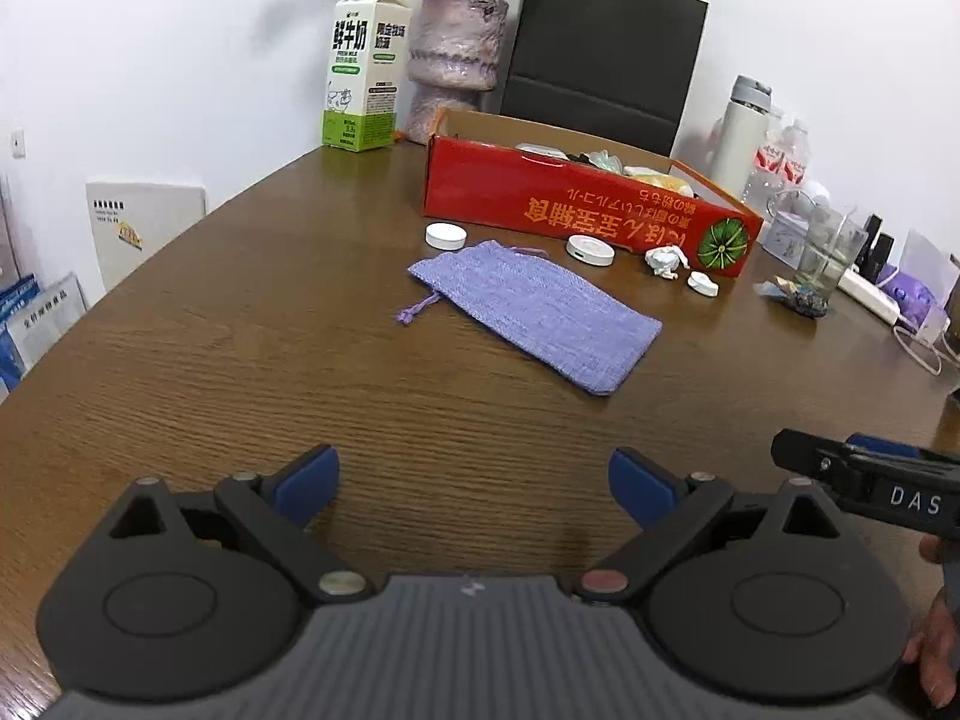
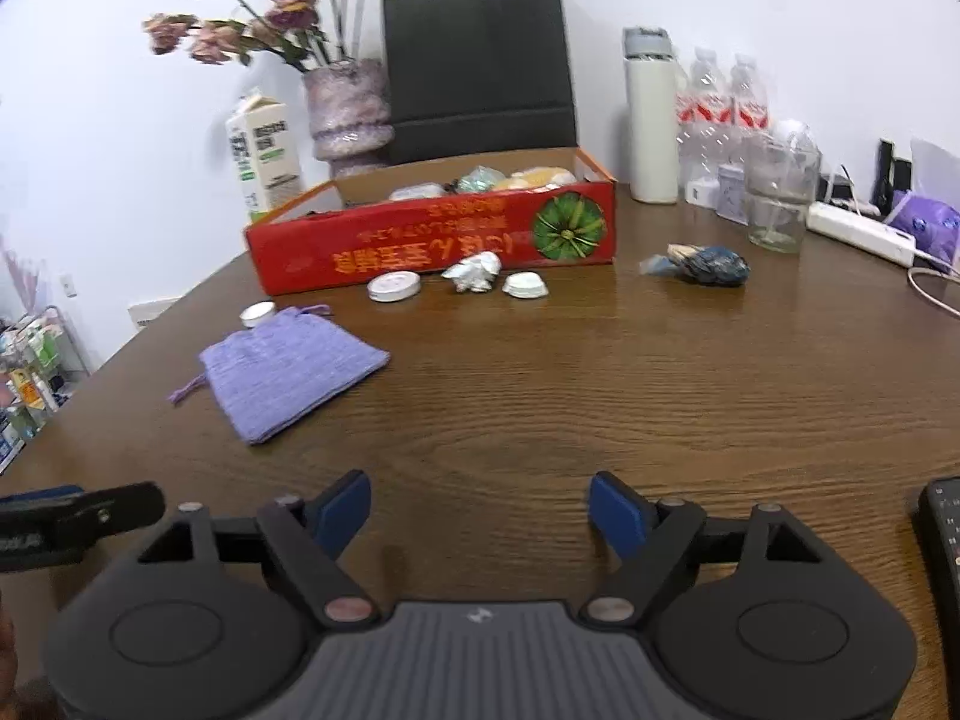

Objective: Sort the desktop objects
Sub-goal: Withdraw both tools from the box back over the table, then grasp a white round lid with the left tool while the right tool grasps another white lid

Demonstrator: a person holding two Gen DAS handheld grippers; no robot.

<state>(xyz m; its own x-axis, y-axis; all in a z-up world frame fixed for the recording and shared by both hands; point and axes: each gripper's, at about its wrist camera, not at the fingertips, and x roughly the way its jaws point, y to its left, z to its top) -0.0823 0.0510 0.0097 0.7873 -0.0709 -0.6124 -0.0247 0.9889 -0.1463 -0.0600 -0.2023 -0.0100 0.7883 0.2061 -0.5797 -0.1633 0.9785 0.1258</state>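
Note:
A purple drawstring pouch [image 1: 540,315] lies flat on the brown table; it also shows in the right wrist view [image 2: 288,375]. Behind it stands a red cardboard box [image 1: 576,204] [image 2: 432,240] with several items inside. In front of the box lie two white round lids [image 1: 446,235] [image 1: 590,249], a crumpled white wrapper [image 1: 665,259] [image 2: 474,273] and a small white cap [image 1: 702,284] [image 2: 525,285]. A dark blue crumpled wrapper [image 2: 708,264] lies to the right. My left gripper [image 1: 474,483] and right gripper [image 2: 480,510] are open, empty and low near the table's front edge.
A milk carton [image 1: 363,69], a vase of dried flowers [image 2: 351,108], a black paper bag [image 2: 477,60], a white flask [image 2: 651,120], water bottles [image 2: 723,114], a glass jar [image 2: 780,198] and a power strip [image 2: 858,234] stand along the back and right. A black device [image 2: 945,540] lies at the right edge.

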